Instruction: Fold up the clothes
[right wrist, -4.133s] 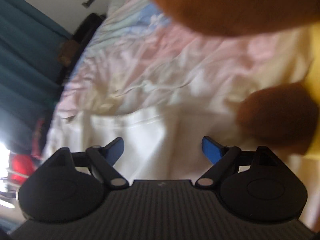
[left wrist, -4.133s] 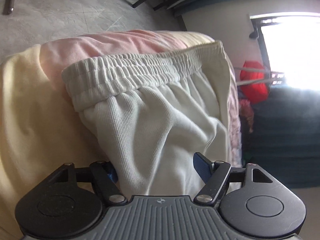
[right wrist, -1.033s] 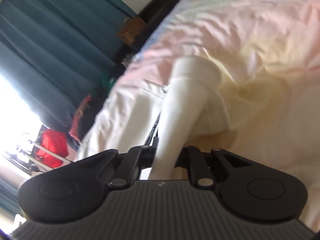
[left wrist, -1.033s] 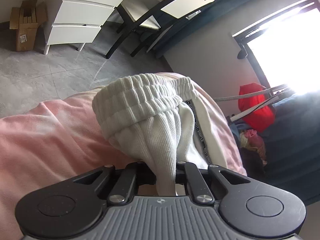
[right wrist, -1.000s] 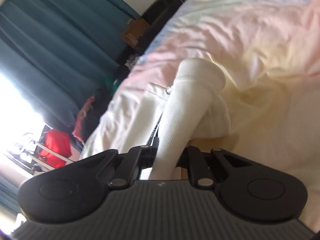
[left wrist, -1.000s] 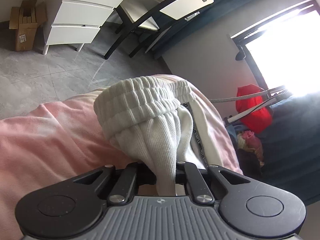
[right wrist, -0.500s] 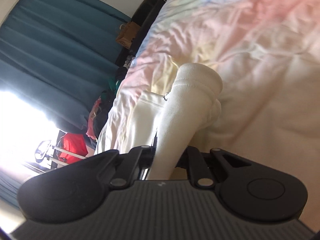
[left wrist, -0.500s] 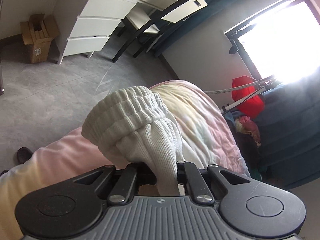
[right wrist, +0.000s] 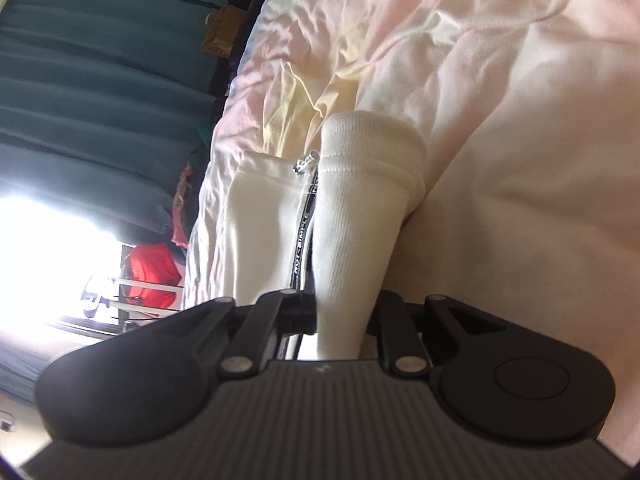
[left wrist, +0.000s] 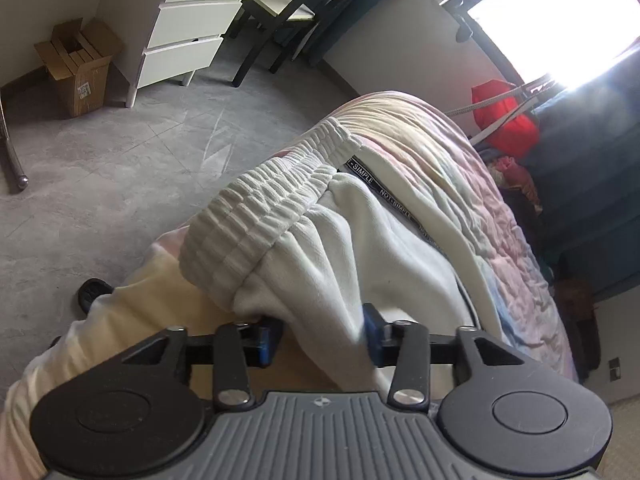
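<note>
The left gripper (left wrist: 320, 334) has its 2 blue-padded fingers (left wrist: 266, 340) spread apart, with a thick bunch of the white sweatpants (left wrist: 340, 248) lying loosely between them. The cloth touches the inner face of the right-hand finger, while the left-hand finger sits just beside the fold under the waistband (left wrist: 256, 220). Ahead of the fingertips the ribbed elastic waistband runs up and to the right, and beyond it a black side stripe (left wrist: 378, 186) printed with "NOT SIMPLE" lies along the leg. The sweatpants rest on the bed (left wrist: 460, 168), whose pastel pink and yellow quilt spreads ahead and to the right of the fingers. Farther off to the left of the fingers are a grey floor (left wrist: 100, 168), a cardboard box (left wrist: 78, 68) and white drawers (left wrist: 192, 28); far right, a red bag (left wrist: 506, 120) sits below a bright window (left wrist: 560, 12).

The right gripper (right wrist: 342, 316) has its 2 fingers drawn in and clamped on a narrow white leg of the sweatpants (right wrist: 352, 216), which rises straight ahead from between the fingertips to a ribbed cuff (right wrist: 372, 140). Just left of that leg, the same lettered stripe (right wrist: 302, 236) and a small metal zipper pull (right wrist: 306, 162) show against the rest of the garment lying flat on the quilt. Teal curtains (right wrist: 100, 92) hang far to the left.
</note>
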Demonstrator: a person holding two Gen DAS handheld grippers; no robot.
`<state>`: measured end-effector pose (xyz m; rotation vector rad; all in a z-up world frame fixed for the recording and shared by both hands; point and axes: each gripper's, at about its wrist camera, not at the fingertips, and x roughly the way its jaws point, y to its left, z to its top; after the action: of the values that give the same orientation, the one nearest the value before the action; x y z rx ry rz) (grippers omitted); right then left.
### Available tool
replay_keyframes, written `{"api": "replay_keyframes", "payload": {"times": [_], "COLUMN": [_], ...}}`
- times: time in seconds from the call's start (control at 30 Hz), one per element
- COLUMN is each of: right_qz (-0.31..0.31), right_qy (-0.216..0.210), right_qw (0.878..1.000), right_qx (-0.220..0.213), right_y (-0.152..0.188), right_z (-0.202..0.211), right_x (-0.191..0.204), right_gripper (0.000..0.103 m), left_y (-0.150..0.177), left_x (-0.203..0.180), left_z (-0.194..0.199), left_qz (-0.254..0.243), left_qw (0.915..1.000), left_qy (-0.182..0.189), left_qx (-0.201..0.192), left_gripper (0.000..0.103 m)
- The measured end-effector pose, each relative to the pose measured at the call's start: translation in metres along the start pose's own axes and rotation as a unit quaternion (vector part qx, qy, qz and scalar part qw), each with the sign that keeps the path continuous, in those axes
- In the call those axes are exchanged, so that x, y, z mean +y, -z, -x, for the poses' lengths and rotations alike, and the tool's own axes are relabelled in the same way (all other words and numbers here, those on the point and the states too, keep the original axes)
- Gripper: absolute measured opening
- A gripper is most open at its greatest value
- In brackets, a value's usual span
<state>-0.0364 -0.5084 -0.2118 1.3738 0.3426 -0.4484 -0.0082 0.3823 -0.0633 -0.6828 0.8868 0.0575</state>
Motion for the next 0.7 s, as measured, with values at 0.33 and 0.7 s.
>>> {"api": "replay_keyframes", "payload": {"times": [0.33,0.7], "right_qz": [0.038,0.083], "right_qy": [-0.047,-0.140], "right_qw": [0.998,0.986], "right_qx": [0.002,-0.031], "right_y": [0.002,-0.003], "right_z": [-0.020,-0.023], "right_x": [0.015,0.028], "right_gripper": [0.078,0.079], "left_y": [0.022,0.068], "left_x": [-0.062,-0.231], "left_z": [0.078,0.028], "left_qz": [-0.142,-0.210], "left_qw": [0.9858,0.9629], "left_qy": [-0.036,0.023], "left_qx": [-0.082,-0.168], "left_gripper": [0.076,0.084]}}
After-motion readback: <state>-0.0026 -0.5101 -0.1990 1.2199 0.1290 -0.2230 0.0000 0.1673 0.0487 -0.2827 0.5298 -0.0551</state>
